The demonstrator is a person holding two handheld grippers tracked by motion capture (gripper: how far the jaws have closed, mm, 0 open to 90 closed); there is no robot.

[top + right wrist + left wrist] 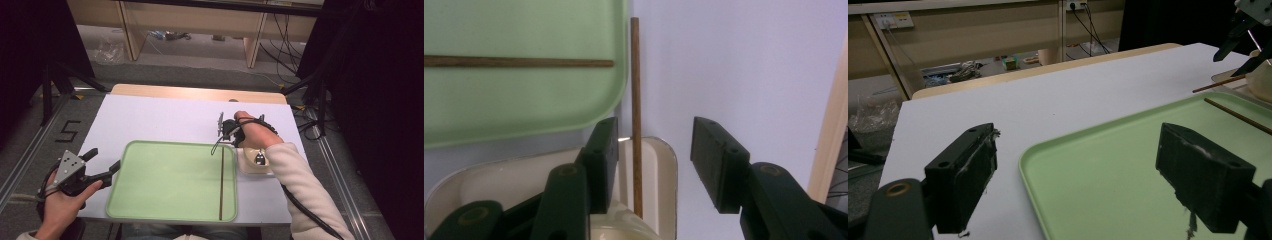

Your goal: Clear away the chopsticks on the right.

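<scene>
A smooth green tray (pixel 165 185) with rounded corners holds one thin brown wooden chopstick (pixel 221 182). A second chopstick (pixel 637 115) leans out of a cream rectangular dish (pixel 664 165), between the spread jaws of the right gripper (pixel 654 160), unclamped. The left gripper (pixel 1075 170) stands open over the tray's corner.

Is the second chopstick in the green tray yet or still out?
Out: that chopstick leans from the cream dish onto the table, beside the tray.
</scene>
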